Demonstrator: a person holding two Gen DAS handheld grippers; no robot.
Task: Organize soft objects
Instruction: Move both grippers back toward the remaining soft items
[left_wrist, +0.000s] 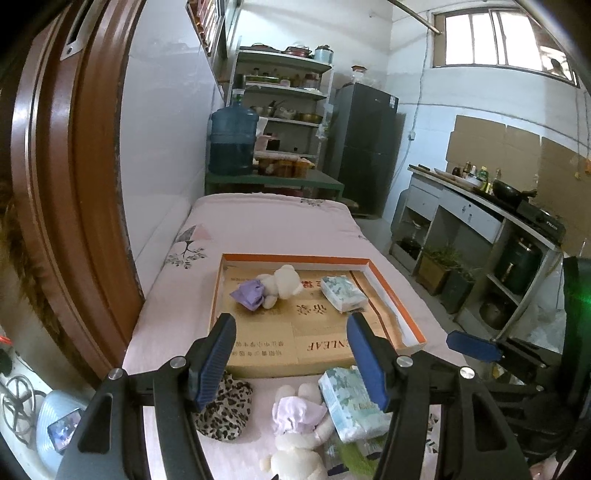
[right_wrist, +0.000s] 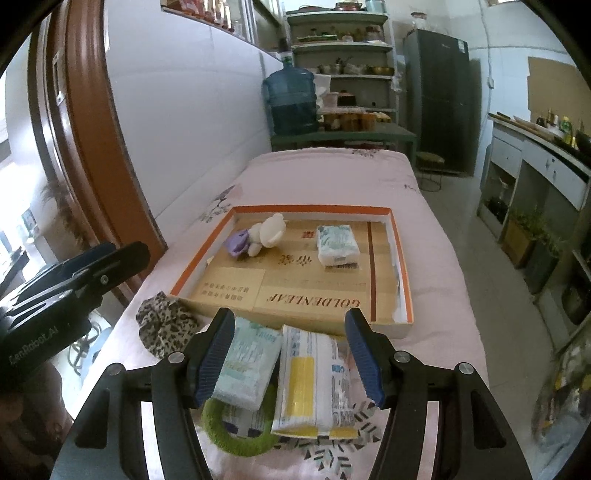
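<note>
A shallow orange-rimmed cardboard tray (left_wrist: 391, 284) (right_wrist: 400, 240) lies on the pink bed and holds a white plush bear in purple (left_wrist: 277, 286) (right_wrist: 264, 234) and a tissue pack (left_wrist: 343, 293) (right_wrist: 338, 245). In front of the tray lie a leopard-print cloth (left_wrist: 227, 410) (right_wrist: 164, 323), a second white bear in a lilac dress (left_wrist: 295, 424), a teal tissue pack (left_wrist: 351, 402) (right_wrist: 247, 363), a white-and-yellow packet (right_wrist: 314, 384) and a green ring (right_wrist: 236, 435). My left gripper (left_wrist: 291, 360) hovers open above these, empty. My right gripper (right_wrist: 290, 356) is open above the two packs, gripping nothing.
A brown door frame (left_wrist: 74, 184) stands close on the left. A blue water jug (left_wrist: 232, 140), shelves (left_wrist: 288, 92) and a dark fridge (left_wrist: 364, 147) stand beyond the bed. A kitchen counter (left_wrist: 480, 206) runs along the right, with floor between it and the bed.
</note>
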